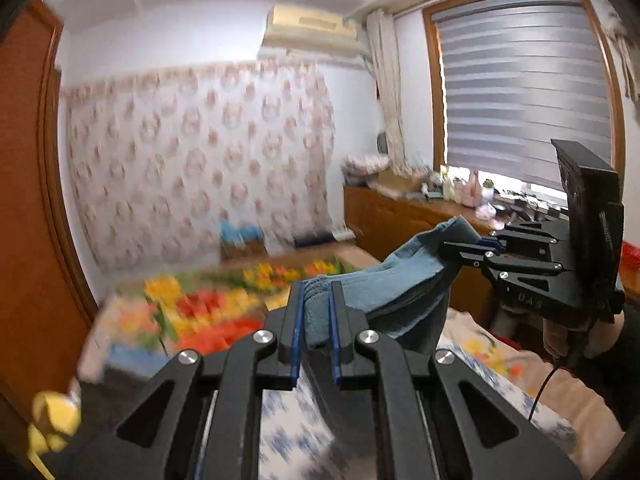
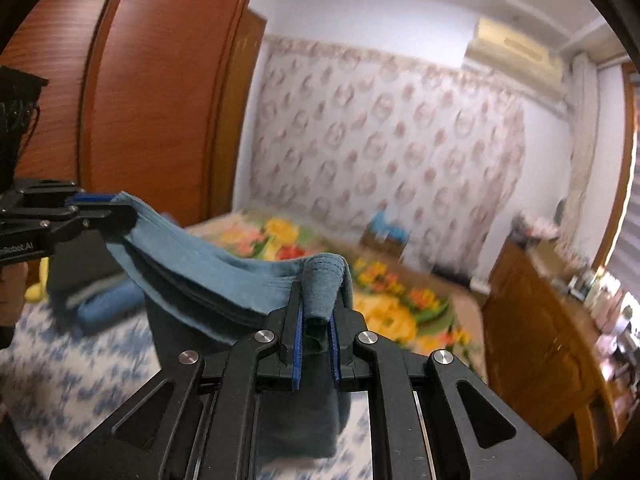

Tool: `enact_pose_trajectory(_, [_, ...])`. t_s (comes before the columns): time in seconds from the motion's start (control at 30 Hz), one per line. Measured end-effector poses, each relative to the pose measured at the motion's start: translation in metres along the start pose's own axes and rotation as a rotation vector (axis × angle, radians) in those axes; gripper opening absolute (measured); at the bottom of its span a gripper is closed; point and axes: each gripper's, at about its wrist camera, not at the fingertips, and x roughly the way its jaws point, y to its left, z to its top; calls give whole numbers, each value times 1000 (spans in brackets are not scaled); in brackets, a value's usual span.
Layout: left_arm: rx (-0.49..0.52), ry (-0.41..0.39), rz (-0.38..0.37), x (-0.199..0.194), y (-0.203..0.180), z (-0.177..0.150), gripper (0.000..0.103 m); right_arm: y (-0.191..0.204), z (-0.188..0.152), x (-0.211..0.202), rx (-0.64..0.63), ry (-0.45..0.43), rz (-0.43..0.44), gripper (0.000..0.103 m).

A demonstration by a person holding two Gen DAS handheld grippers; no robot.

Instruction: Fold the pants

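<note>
Above the bed (image 1: 520, 364), I have the blue pants (image 1: 384, 292) strung in the air between my 2 grippers. My left gripper (image 1: 316, 320) is clamped on a bunched edge of the fabric; the cloth fills the narrow gap between its blue-lined fingers (image 1: 295, 332) and spills over the top of them. From this same left wrist view, my right gripper (image 1: 476, 246) shows at the right side, its tips pinched on another edge of the pants, with the person's hand (image 1: 568, 336) gripping the handle below it.

In the right wrist view the picture matches: my right gripper (image 2: 316, 328) is clenched on a rolled, stitched hem of the pants (image 2: 208, 276), which loops over the fingertips and hangs down below the jaws. The left gripper (image 2: 96, 204) enters from the left edge, nipped tight on the far edge of the cloth. Between the 2 grips the fabric sags in layered folds, clear of the bedding.

Under the pants lies a blue-and-white patterned sheet (image 2: 80, 384). Farther along the bed there is a bright floral cover (image 2: 384, 304), badly blurred. A dark folded stack (image 2: 88, 276) rests on the sheet at the left of the right wrist view. A wooden dresser (image 1: 392, 212) crowded with small items stands below the window blind (image 1: 528, 88).
</note>
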Motion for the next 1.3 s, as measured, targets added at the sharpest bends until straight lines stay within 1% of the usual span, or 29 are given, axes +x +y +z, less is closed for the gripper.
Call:
enact_pose_trajectory(0.07, [9,-9,5,-1,3,9,8,-4,9,-4,12,-41,-18,8])
enact_pose_trajectory(0.1, [16,-4,15,-2,5,9,8,-5,12,-4,27,-50,-12,8])
enact_pose_trajectory(0.17, [14,21,24,-6,8,-3,8,-3,7,-3,46,-33,17,8])
enact_pose_trajectory(0.23, [8,61,28,-9,10,-24,8,9,-11,2,42,9,46,8])
enact_pose_trajectory(0.37, [-13,158,31,-20,10,-83,8,41,-54,10,44,123,114,8])
enact_pose_trajectory(0.4, [-19,176,29,-22,7,-94,8,52,-70,9,43,152,131,8])
enact_pose_trajectory(0.53, [-33,229,25,-42,-4,-136,8,78,-105,-1,54,217,178,8])
enact_pose_trajectory(0.67, [-36,250,9,-63,-20,-162,8,102,-129,-19,56,255,197,8])
enact_pose_trajectory(0.83, [-36,288,-13,-80,-34,-194,8,117,-156,-37,77,297,200,8])
enact_pose_trajectory(1.13, [-90,315,-69,-111,-51,-229,8,132,-199,-75,167,343,207,8])
enact_pose_trajectory(1.3, [-107,340,-74,-120,-62,-250,8,141,-222,-89,200,364,211,8])
